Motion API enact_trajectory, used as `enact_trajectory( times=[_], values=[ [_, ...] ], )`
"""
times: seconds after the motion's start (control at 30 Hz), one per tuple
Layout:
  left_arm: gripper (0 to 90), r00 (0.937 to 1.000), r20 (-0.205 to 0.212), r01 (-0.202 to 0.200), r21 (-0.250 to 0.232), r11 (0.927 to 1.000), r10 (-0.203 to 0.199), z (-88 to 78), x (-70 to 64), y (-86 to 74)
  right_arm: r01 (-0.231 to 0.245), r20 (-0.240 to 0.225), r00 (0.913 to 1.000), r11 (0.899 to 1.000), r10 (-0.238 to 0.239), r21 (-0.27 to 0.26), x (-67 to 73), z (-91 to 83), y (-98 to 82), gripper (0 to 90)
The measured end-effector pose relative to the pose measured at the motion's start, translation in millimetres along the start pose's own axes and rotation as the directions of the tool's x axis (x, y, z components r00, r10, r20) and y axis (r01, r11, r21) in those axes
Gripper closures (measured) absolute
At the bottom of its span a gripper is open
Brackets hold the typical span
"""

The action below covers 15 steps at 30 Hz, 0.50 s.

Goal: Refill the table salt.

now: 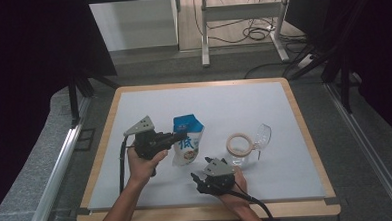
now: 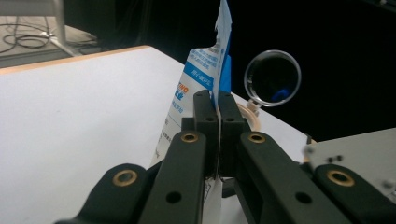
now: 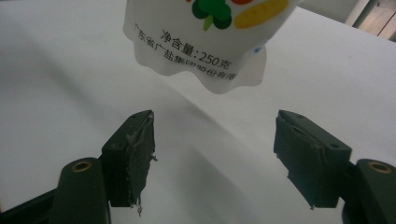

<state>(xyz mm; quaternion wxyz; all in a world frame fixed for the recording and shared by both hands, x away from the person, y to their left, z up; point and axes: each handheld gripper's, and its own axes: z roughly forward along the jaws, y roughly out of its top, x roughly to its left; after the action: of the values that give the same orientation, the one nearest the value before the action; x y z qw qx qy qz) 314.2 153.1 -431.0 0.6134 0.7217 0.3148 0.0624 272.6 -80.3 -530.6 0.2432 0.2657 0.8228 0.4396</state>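
Now we have the pouch (image 1: 188, 143) standing near the middle of the worktop (image 1: 264, 107), its long axis roughly upright and its bottom edge seemingly just clear of the surface, with the left claw (image 2: 217, 105) clenched on the pouch's thin side seam. Our right claw (image 3: 212, 154) sits nearer to us and just right of the pouch, jaws spread wide and holding nothing, looking straight at that hanging bottom edge. We judge the right hand closer for steadying it, while the glass (image 1: 258, 138) and ring (image 1: 239, 143) lie further right.
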Motion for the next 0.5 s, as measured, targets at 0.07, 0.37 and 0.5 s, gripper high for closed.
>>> enact_trajectory(
  times=[0.07, 0.37, 0.5],
  values=[
    [90.0, 1.0000, 0.009, -0.002, -0.002, 1.0000, 0.002, 1.0, -3.5, 1.1, 0.013, 0.013, 0.9998, 1.000, -0.013, 0.005, -0.1, 3.2, 1.4, 29.0],
    [90.0, 0.9987, 0.049, -0.016, -0.011, 0.9998, 0.016, 2.6, -17.6, 8.1, 0.008, 0.085, 0.9964, 1.000, -0.008, 0.000, -1.4, 12.1, 6.1, 27.5],
    [90.0, 0.9982, 0.057, -0.019, -0.003, 0.9998, 0.019, 5.2, -20.5, 9.2, 0.021, 0.106, 0.9942, 1.000, -0.018, -0.023, -4.4, 13.5, 7.5, 27.4]
  ],
)
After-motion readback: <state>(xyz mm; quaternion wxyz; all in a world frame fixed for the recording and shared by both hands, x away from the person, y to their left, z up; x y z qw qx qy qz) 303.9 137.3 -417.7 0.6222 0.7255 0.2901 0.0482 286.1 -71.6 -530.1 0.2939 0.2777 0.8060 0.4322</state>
